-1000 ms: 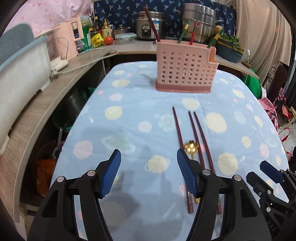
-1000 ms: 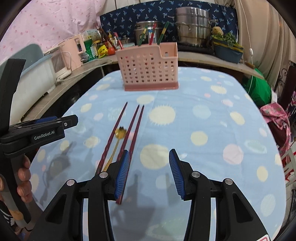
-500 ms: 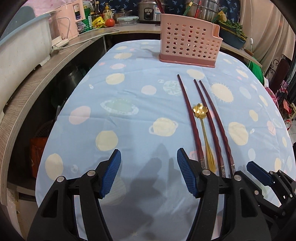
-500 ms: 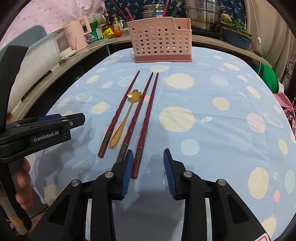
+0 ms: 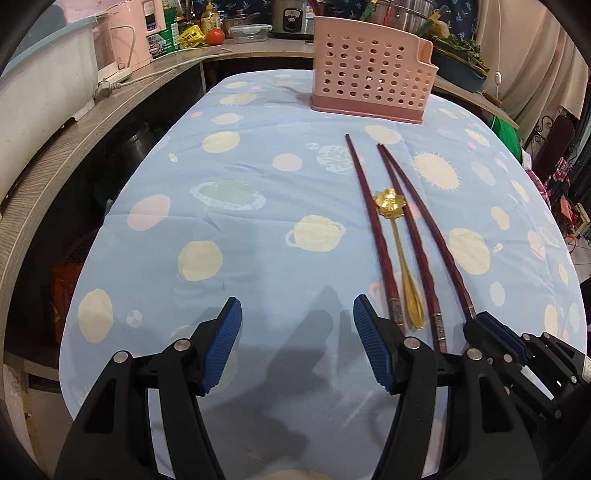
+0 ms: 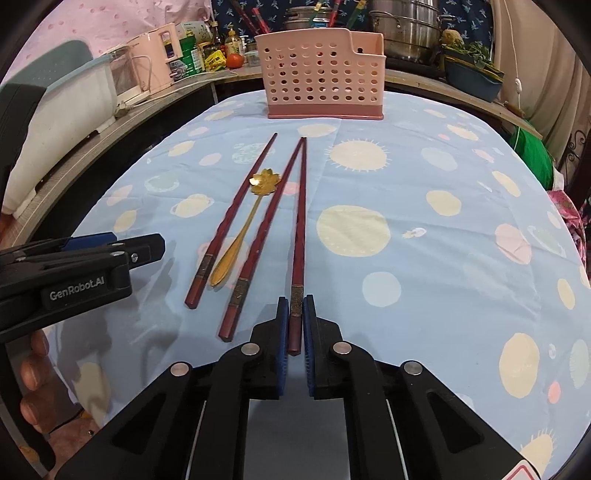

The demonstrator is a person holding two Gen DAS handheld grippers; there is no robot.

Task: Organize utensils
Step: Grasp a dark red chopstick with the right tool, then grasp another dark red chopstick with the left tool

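Note:
Three dark red chopsticks and a gold flower-bowled spoon (image 6: 264, 181) lie side by side on the blue spotted tablecloth (image 6: 406, 177). My right gripper (image 6: 295, 301) is shut on the near end of the rightmost chopstick (image 6: 300, 206), which still rests on the cloth. The middle chopstick (image 6: 271, 210) and left chopstick (image 6: 236, 206) lie free. My left gripper (image 5: 295, 321) stands open over bare cloth, just left of the utensils' near ends, holding nothing. A pink perforated utensil basket (image 5: 369, 70) stands upright at the table's far end.
A curved wooden counter (image 5: 55, 166) runs along the left with a white tub (image 5: 40, 85), a pink kettle (image 6: 159, 59) and jars. Steel pots (image 6: 406, 33) and a bowl of greens (image 6: 472, 70) stand behind the basket. The table's edge drops off at left.
Both grippers have sunk closer to the table. The right jaws have closed from open onto the near end of the rightmost chopstick. The left jaws stay as wide as before.

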